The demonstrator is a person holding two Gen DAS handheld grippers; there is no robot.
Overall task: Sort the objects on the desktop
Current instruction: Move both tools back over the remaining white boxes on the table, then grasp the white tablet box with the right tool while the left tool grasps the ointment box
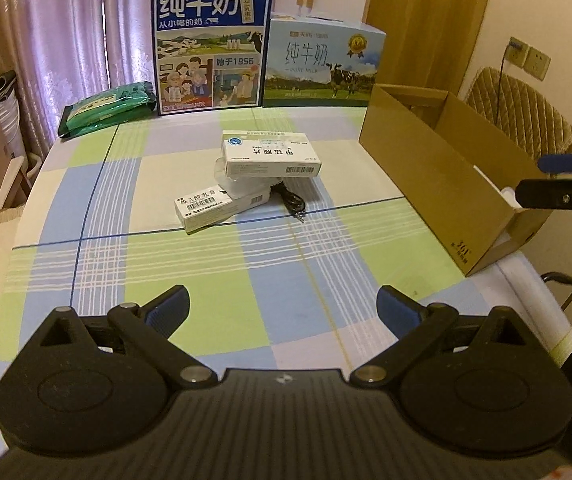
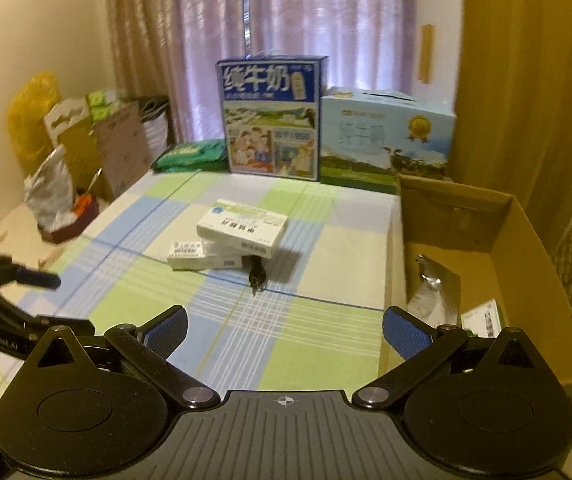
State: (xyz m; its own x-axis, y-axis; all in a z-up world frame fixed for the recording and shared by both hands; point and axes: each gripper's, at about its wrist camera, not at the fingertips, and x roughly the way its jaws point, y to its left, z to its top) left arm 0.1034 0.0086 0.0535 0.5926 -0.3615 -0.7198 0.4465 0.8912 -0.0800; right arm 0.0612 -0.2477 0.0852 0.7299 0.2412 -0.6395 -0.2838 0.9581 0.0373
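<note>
On the checked tablecloth point(image 1: 166, 280) lies a small pile: a white medicine box point(image 1: 272, 156) on top, a smaller white box point(image 1: 206, 208) below it at the left, and a black cable with a jack plug point(image 1: 292, 202) at the right. The same pile appears in the right wrist view: top box point(image 2: 242, 230), lower box point(image 2: 190, 258), cable point(image 2: 257, 276). My left gripper point(image 1: 282, 312) hovers open over the near cloth, nothing between its fingers. My right gripper point(image 2: 284, 330) is open beside the brown cardboard box point(image 2: 526, 240), which holds a foil packet point(image 2: 436, 292) and a small carton point(image 2: 484, 318).
Two milk cartons, one blue point(image 1: 210, 46) and one pale point(image 1: 322, 66), stand at the table's far edge, with a green packet point(image 1: 108, 108) to their left. The cardboard box point(image 1: 438, 168) occupies the right edge. Bags and boxes point(image 2: 66, 152) crowd the floor at the left.
</note>
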